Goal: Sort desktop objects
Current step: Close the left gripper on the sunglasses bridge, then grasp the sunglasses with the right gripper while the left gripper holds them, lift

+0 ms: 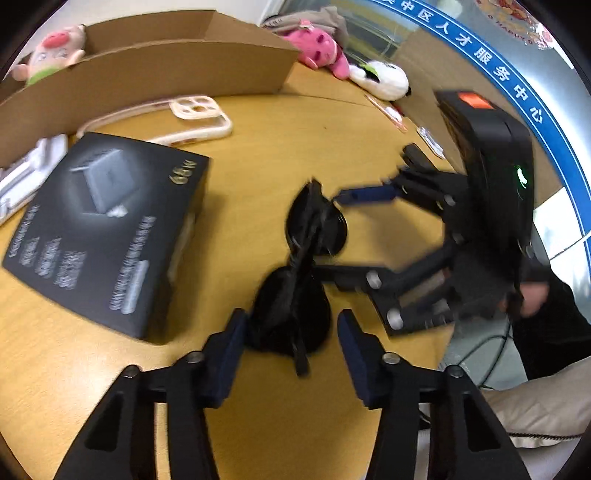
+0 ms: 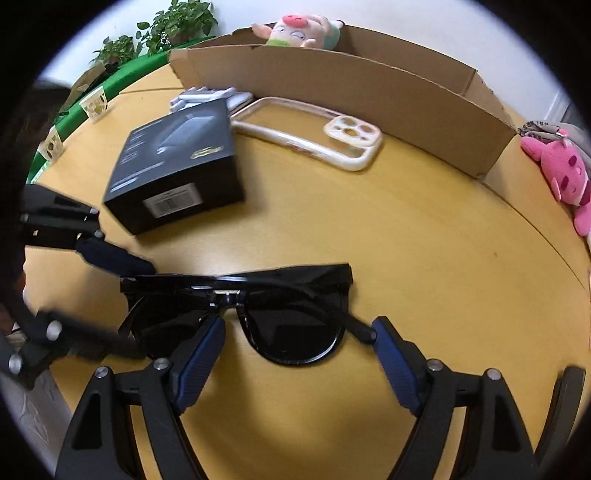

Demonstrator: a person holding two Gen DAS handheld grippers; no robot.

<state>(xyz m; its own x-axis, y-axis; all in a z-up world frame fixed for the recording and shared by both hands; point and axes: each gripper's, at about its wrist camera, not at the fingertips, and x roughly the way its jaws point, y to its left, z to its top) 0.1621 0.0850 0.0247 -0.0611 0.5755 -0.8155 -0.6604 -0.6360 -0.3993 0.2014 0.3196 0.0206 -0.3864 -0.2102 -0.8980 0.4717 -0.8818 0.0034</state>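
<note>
We see folded black sunglasses (image 2: 258, 302) lying on the yellow worktop (image 2: 406, 258), near a black charger box (image 2: 177, 173). Our left gripper (image 1: 291, 345) and right gripper (image 2: 299, 334) each straddle one lens, jaws apart, not gripping.

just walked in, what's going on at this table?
A person is working two handheld grippers around a pair of black sunglasses lying folded on the yellow table. The left gripper straddles one lens end, the right gripper the other; neither has clamped or lifted them. A black charger box and a clear phone case lie nearby, in front of an open cardboard box holding a plush pig.
</note>
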